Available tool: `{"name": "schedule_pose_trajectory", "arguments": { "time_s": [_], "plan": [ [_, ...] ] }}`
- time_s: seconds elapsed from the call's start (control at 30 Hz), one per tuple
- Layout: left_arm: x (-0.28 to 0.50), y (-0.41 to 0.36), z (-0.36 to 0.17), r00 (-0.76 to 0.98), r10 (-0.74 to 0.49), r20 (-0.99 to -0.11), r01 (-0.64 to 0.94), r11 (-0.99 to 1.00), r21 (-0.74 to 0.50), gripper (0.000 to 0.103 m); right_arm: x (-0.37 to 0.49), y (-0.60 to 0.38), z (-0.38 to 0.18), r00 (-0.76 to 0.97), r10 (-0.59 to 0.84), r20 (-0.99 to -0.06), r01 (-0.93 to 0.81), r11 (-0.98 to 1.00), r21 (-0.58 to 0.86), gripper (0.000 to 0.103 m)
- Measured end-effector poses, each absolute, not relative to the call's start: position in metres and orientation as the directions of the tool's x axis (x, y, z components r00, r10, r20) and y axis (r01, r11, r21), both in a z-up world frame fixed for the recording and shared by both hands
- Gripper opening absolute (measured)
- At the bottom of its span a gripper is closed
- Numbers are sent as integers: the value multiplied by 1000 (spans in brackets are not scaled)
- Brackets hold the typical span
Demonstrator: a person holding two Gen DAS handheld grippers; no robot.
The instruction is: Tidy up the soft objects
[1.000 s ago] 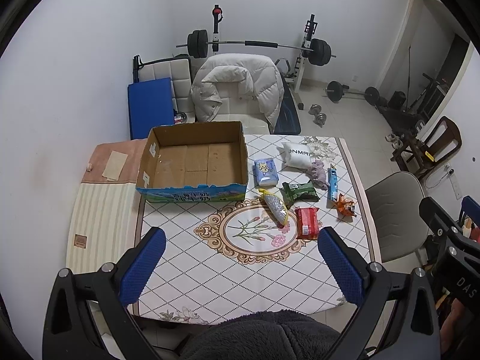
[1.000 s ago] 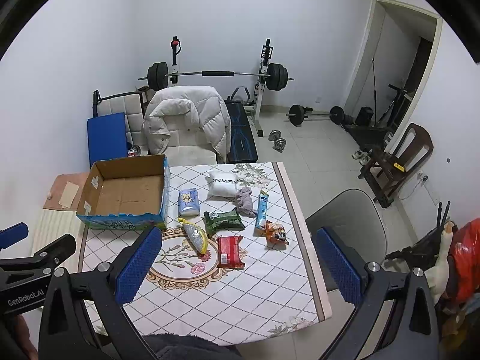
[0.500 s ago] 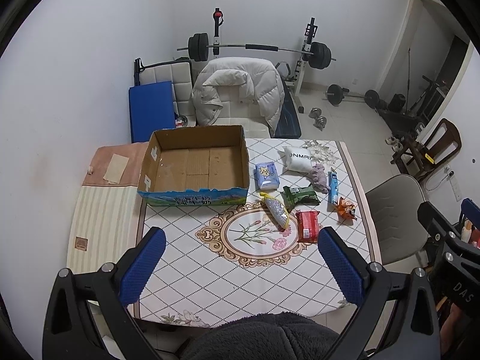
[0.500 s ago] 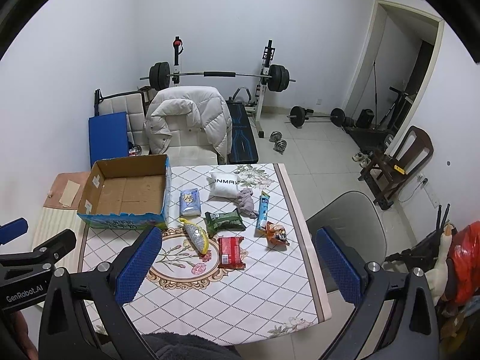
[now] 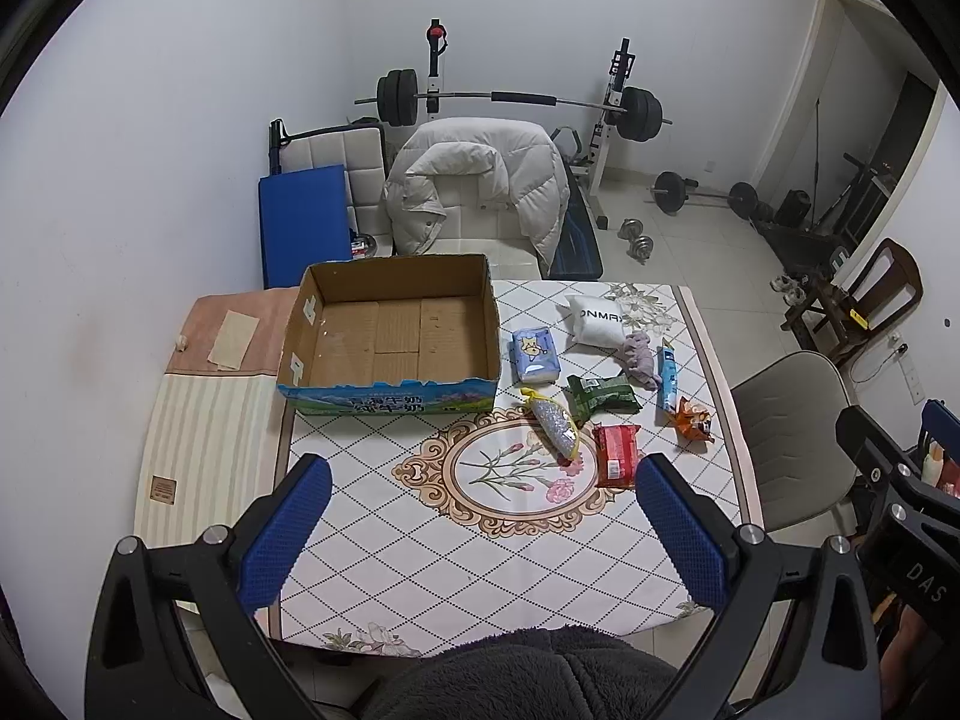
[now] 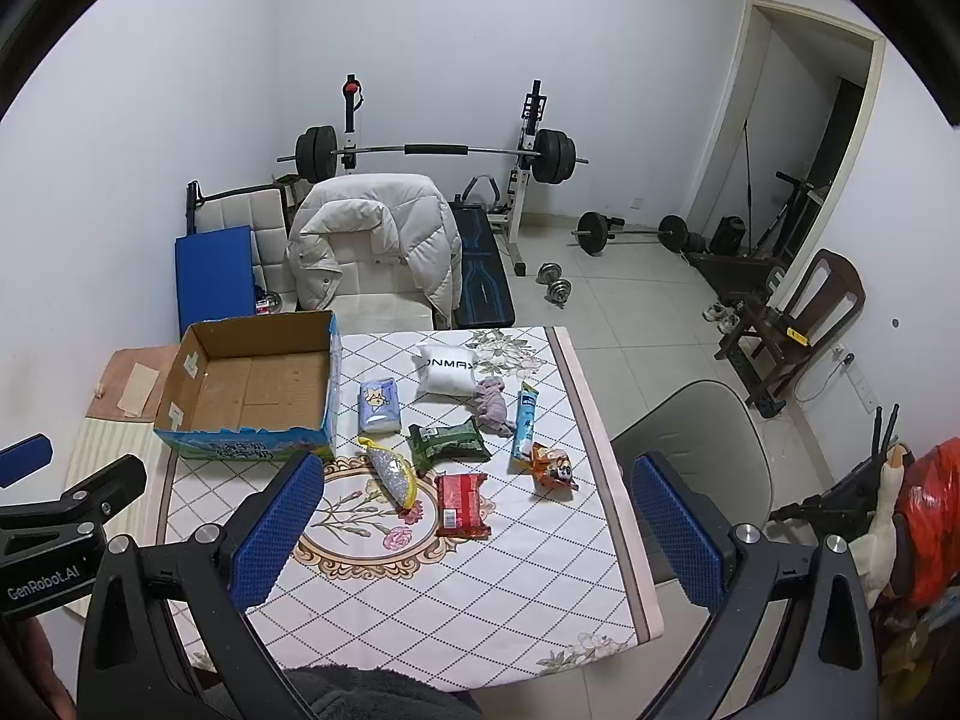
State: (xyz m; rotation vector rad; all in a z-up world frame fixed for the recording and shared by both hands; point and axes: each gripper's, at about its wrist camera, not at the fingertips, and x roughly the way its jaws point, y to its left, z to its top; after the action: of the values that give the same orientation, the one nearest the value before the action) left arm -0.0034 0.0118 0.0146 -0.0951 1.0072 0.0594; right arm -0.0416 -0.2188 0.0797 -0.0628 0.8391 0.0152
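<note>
1. Left gripper (image 5: 483, 531): held high above the near edge of the table (image 5: 420, 570), fingers spread wide, nothing between the blue pads
2. Right gripper (image 6: 474, 531): also raised above the near side of the table, fingers spread wide, nothing held
3. Cardboard box (image 5: 390, 333): open top, nothing visible inside, standing on the far left corner of the table
4. Soft objects lie in a loose group to the right of the box, all on the tablecloth:
   - blue tissue pack (image 5: 535, 354), just beside the box wall
   - white pillow pack (image 5: 597, 324), at the far side
   - grey plush toy (image 5: 641, 357), touching the near edge of the white pillow pack
   - blue tube (image 5: 667, 375), just right of the plush toy
   - green packet (image 5: 603, 396), near the middle of the group
   - yellow-edged pouch (image 5: 555, 426), lying tilted beside the green packet
   - red packet (image 5: 615, 456), nearest to the grippers
   - orange wrapper (image 5: 693, 420), near the right edge
5. A chair with a white jacket (image 5: 480, 186) stands behind the table, with a barbell rack (image 5: 522, 99) at the back wall
</note>
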Motion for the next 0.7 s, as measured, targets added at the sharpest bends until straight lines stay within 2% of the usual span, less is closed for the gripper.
{"name": "schedule_pose_trajectory", "arguments": {
  "time_s": [0.7],
  "plan": [
    [-3, 16, 11, 533, 2, -846, -91, 994, -55, 103, -42, -217, 79, 662, -8, -750, -38, 998, -44, 103]
  ]
}}
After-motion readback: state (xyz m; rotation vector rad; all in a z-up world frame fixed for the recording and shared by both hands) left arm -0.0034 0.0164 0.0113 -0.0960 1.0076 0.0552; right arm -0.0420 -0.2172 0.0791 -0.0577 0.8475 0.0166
